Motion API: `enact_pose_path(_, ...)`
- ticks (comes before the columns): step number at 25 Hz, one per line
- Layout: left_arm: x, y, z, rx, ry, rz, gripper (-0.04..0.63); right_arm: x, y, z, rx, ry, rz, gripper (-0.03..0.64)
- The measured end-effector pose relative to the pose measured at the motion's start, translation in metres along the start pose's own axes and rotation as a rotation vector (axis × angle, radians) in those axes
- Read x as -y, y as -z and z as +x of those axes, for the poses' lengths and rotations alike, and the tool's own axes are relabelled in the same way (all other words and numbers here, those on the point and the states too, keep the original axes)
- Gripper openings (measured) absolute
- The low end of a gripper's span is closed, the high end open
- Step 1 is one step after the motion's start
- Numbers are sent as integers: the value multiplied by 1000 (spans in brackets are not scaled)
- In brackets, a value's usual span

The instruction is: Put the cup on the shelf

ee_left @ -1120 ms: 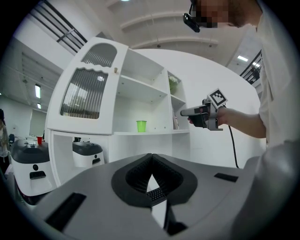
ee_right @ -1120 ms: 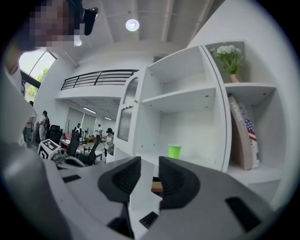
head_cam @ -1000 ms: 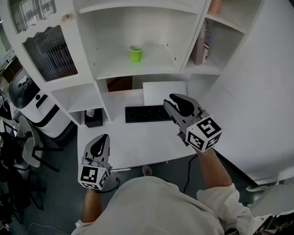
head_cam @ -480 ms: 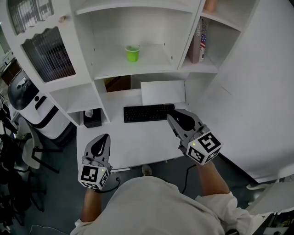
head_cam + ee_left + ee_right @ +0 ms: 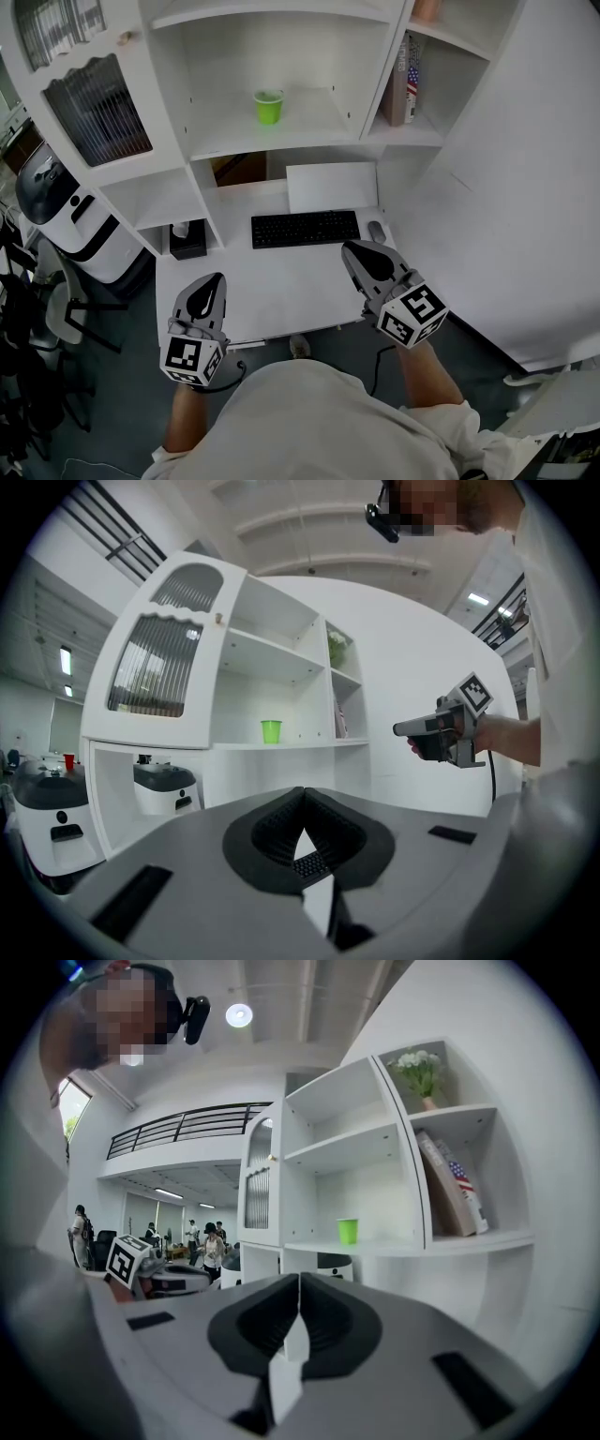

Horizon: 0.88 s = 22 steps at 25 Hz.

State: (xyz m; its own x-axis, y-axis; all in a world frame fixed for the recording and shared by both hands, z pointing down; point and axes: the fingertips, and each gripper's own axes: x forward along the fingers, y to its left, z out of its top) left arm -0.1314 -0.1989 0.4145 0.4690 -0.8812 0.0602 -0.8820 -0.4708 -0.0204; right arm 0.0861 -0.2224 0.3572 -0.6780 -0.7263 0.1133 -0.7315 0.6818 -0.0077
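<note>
At the bottom of the head view, nearest the camera, both grippers are held out over the front edge of the desk (image 5: 281, 286). The left gripper (image 5: 214, 281) is seen at the lower left, pointing level, with its jaws brought together at the tips and nothing caught between them. The right gripper (image 5: 352, 248) is seen right of centre, just in front of the keyboard (image 5: 305, 228) and near the mouse (image 5: 377, 231). Its jaws have just been closing and are now pressed together, and nothing is held in them either.

Further up the frame, the white shelf (image 5: 319, 127) is seen above the desk. The cup (image 5: 268, 106), a small green one, is found in its wide middle compartment, left of that compartment's centre and well apart from both grippers. It appears to stand upright, though it is small in every view and its footing cannot be checked closely. The books (image 5: 410, 80) are kept in the next compartment to the right, behind a partition.

The placing step is judged to be done: the cup is on the shelf, and it is touched by neither gripper. The step in hand is taken to be the withdrawal after release.

Little is called for next. The grippers need only be kept low and clear of the shelf, so that the cup is not knocked. If the cup were found to lean, a fresh approach by the right gripper would be needed, with the jaws parted first.
</note>
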Motion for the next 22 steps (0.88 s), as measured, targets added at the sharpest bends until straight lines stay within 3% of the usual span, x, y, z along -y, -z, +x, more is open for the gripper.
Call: enact_pose_path(22,9,-1,2,-3,27,6,0,-14,20,-13,-21,0,29,5)
